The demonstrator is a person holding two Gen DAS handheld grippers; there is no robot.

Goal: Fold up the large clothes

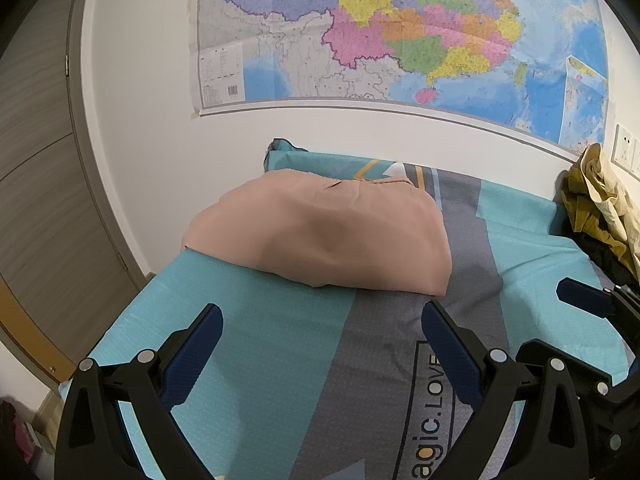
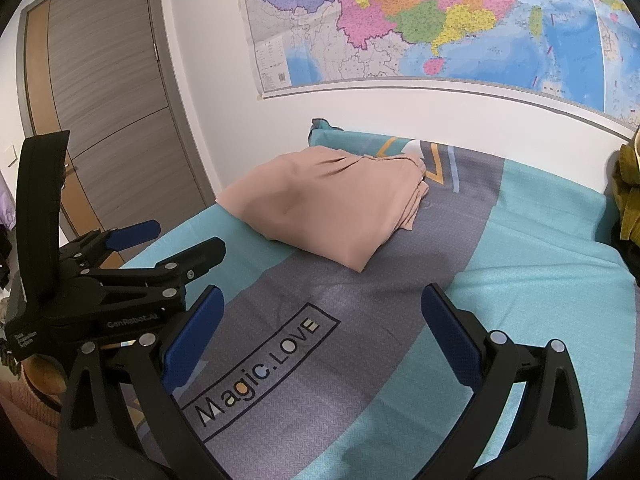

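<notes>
A folded dusty-pink garment (image 1: 324, 236) lies on the far part of the bed, near the wall; in the right wrist view the pink garment (image 2: 332, 204) shows stacked layers at its right edge. My left gripper (image 1: 322, 320) hovers open over the sheet, short of the garment, holding nothing. My right gripper (image 2: 322, 304) is open too, above the printed "Magic.LOVE" label (image 2: 260, 372), with nothing between its fingers. In the right wrist view the left gripper (image 2: 168, 244) appears at the left, open.
The bed sheet (image 1: 256, 360) is teal and grey. A heap of mustard and cream clothes (image 1: 600, 208) lies at the bed's right end by wall sockets (image 1: 628, 152). A large map (image 1: 400, 32) hangs on the wall. A wooden door (image 2: 108, 92) stands left of the bed.
</notes>
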